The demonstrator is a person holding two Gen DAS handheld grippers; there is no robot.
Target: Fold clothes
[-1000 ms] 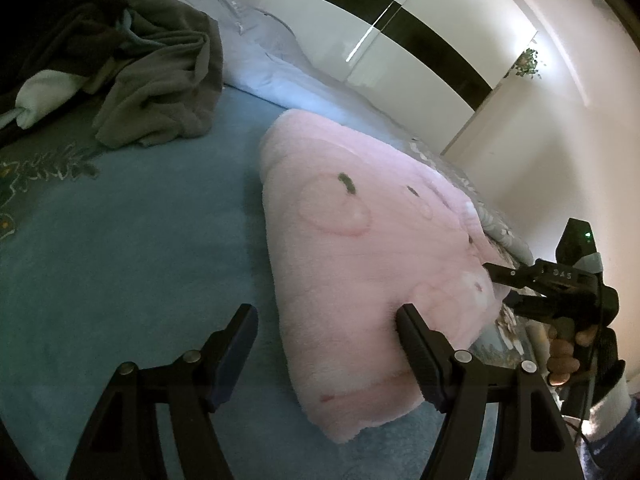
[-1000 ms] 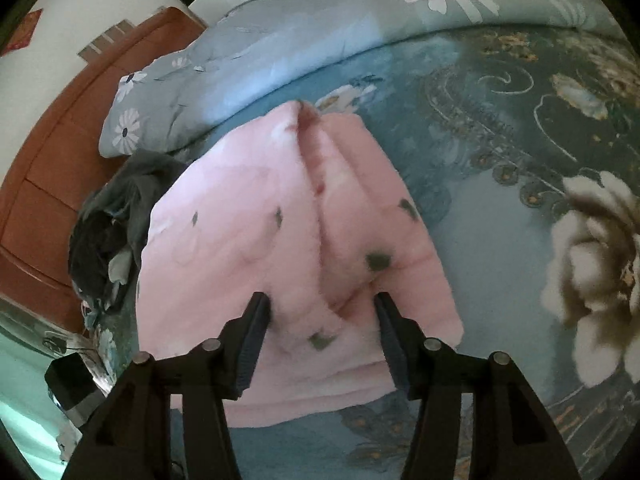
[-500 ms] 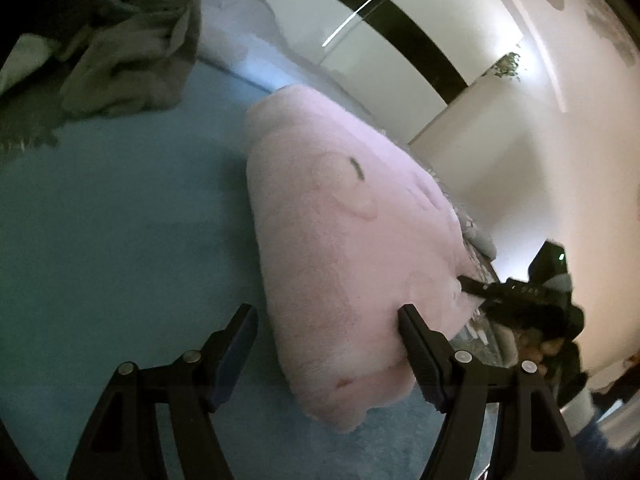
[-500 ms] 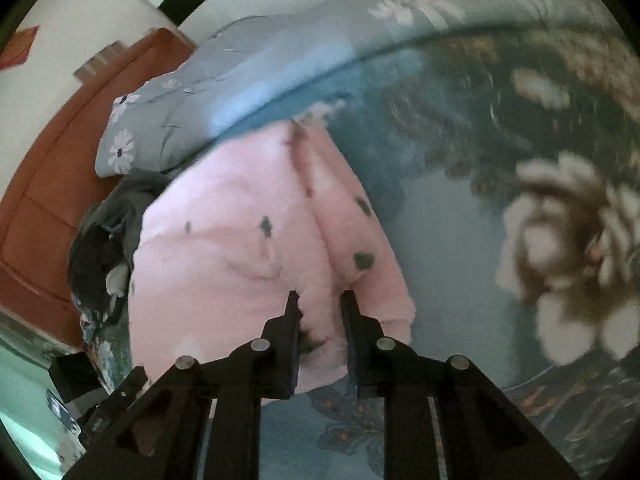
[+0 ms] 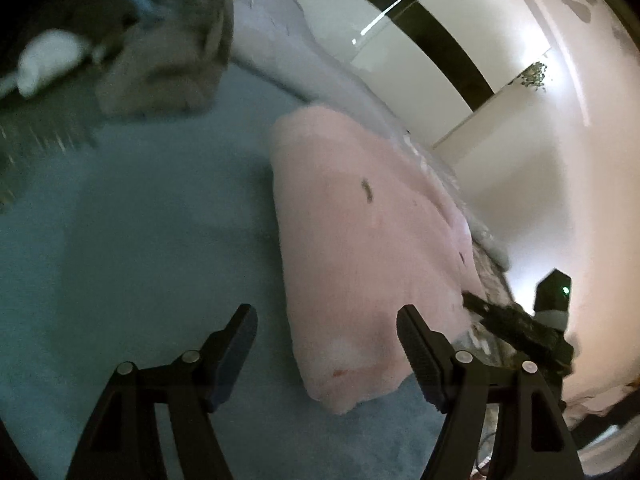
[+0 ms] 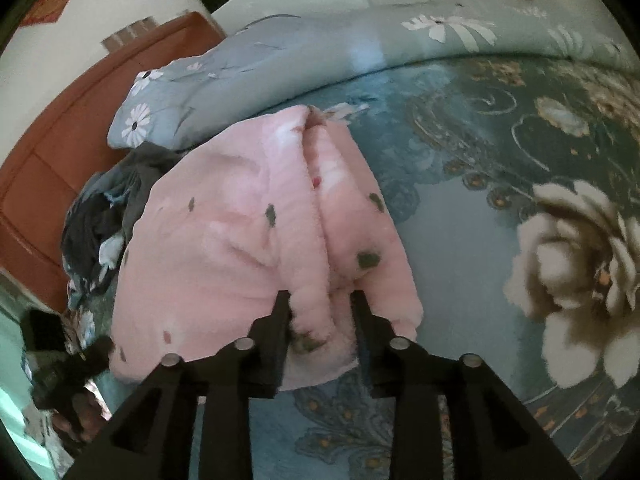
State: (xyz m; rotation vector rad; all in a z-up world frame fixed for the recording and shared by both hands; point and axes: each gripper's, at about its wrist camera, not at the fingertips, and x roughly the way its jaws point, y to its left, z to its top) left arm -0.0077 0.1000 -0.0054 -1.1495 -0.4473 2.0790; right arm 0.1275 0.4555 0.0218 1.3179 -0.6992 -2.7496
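Observation:
A folded pink fleece garment [image 5: 360, 248] with small dark spots lies on the teal bed cover [image 5: 120, 260]. My left gripper [image 5: 326, 344] is open, its right finger against the garment's near left edge. In the right wrist view, the garment [image 6: 248, 248] lies ahead and my right gripper [image 6: 320, 320] is shut on a raised fold at its near edge. The right gripper also shows in the left wrist view [image 5: 516, 328] at the garment's far side.
A heap of grey clothes [image 5: 160, 56] lies at the back left, and it also shows in the right wrist view [image 6: 104, 216]. A pale blue flowered duvet [image 6: 280, 64] runs along the back. A wooden headboard [image 6: 60, 140] stands behind. The floral bed cover [image 6: 560, 240] spreads to the right.
My right gripper closed from wide open onto a fold of the pink garment, then eased slightly wider around it. My left gripper stayed open and tilted, the view swinging upward.

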